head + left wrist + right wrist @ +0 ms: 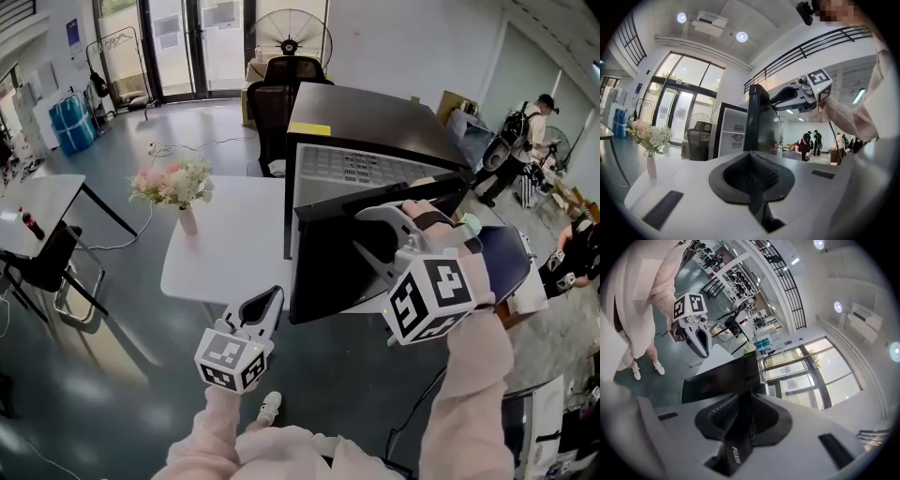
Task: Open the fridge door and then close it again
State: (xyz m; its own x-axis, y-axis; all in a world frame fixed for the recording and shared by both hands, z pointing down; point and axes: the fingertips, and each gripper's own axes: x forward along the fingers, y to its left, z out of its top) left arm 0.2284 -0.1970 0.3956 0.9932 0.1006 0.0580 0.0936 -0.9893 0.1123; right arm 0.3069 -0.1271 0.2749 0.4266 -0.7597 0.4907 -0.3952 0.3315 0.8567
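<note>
The fingers (pixel 718 412) of the right gripper (pixel 740 404) are narrow and pinch the top edge of the fridge door (pixel 323 272). The black door sits right between them. The fingers of the left gripper (pixel 272 298) are pressed together with nothing in them. That gripper hangs low and near, to the left of the door, and does not touch it.

The door stands part way open, toward the near side. It looks flat, stiff and a bit heavy, so I think it will only turn on its hinge and not bend. Its front looks smooth and shiny, so it may be slippery. The top edge is a good place to hold, and a slow push should shut it with no bang.

The fridge (pixel 366 117) is a black box just to the right of the white desk (pixel 225 253). Inside I see white walls and a patch of small holes. I see no food or bottles in the part that shows, but the door hides the lower part. On the desk stands 1 small vase of flowers (pixel 176 186), well apart from the door.
</note>
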